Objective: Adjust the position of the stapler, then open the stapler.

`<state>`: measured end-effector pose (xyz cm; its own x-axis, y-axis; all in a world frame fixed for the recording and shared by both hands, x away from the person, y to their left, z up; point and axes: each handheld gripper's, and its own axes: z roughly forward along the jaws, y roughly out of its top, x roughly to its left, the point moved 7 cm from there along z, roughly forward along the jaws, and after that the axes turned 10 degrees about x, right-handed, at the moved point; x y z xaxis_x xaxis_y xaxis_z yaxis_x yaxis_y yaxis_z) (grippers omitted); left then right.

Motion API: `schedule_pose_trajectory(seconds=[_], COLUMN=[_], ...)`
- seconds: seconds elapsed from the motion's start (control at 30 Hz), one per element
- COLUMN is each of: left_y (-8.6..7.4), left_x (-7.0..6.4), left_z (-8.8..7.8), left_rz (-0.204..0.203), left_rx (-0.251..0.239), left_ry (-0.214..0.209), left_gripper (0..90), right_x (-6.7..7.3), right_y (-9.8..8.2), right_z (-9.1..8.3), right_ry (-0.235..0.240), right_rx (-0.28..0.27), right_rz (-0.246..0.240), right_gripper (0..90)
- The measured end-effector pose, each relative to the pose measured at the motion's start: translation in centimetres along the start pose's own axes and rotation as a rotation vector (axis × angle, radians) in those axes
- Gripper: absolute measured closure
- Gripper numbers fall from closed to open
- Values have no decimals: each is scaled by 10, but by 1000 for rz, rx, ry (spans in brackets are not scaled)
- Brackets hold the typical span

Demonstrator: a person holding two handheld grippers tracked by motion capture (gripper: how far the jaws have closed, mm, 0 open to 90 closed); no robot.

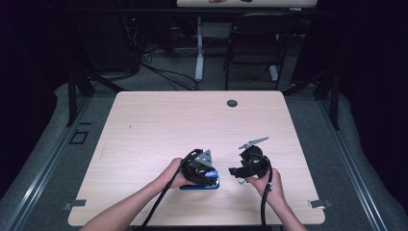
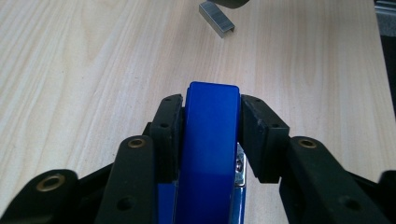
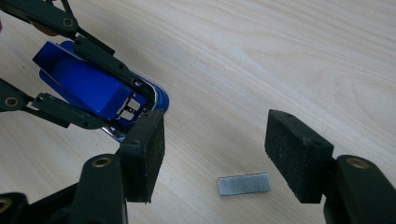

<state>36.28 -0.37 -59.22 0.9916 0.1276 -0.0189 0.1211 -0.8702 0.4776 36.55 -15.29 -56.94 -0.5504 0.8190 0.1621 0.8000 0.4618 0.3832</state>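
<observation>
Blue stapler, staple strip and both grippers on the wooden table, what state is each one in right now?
Blue plastic stapler: lying on the table, top clamped between the left jaws.
Silver strip of staples: lying flat on the table, untouched, between the right jaws.
Left gripper: shut on the stapler.
Right gripper: open, jaws astride the strip.

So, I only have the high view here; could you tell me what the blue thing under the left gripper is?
Observer: A blue stapler; the left gripper has its pads pressed on both sides of the top arm.
Operator: Thank you. Is anything on the table near the right gripper?
Observer: Yes, a strip of staples lies flat on the table, between the right gripper's open jaws and touching neither pad.
Operator: And is the stapler shut?
Observer: No, the right gripper view shows its top arm lifted off the blue base.
</observation>
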Motion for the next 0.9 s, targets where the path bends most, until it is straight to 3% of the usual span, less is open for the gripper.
schedule_pose_trajectory(seconds=[0.2,0.23,0.33,0.6,0.9], left_y=[-1,-1,-1,-1,-3], left_x=[0,0,0,2,3], left_z=[0,0,-1,-10,-22], left_rz=[12,32,43,35,55], left_rx=[9,13,13,-50,-102], left_ry=[4,17,17,-3,-9], left_gripper=[633,638,645,658,661], right_x=[-1,0,0,-1,4], right_y=[-1,-1,-2,-2,-2], right_z=[1,2,1,1,2], right_ry=[-3,-1,-2,-1,15], right_rx=[-5,-4,-3,1,5], right_rz=[-2,-4,-3,-10,-16], right_gripper=[380,380,381,386,405])
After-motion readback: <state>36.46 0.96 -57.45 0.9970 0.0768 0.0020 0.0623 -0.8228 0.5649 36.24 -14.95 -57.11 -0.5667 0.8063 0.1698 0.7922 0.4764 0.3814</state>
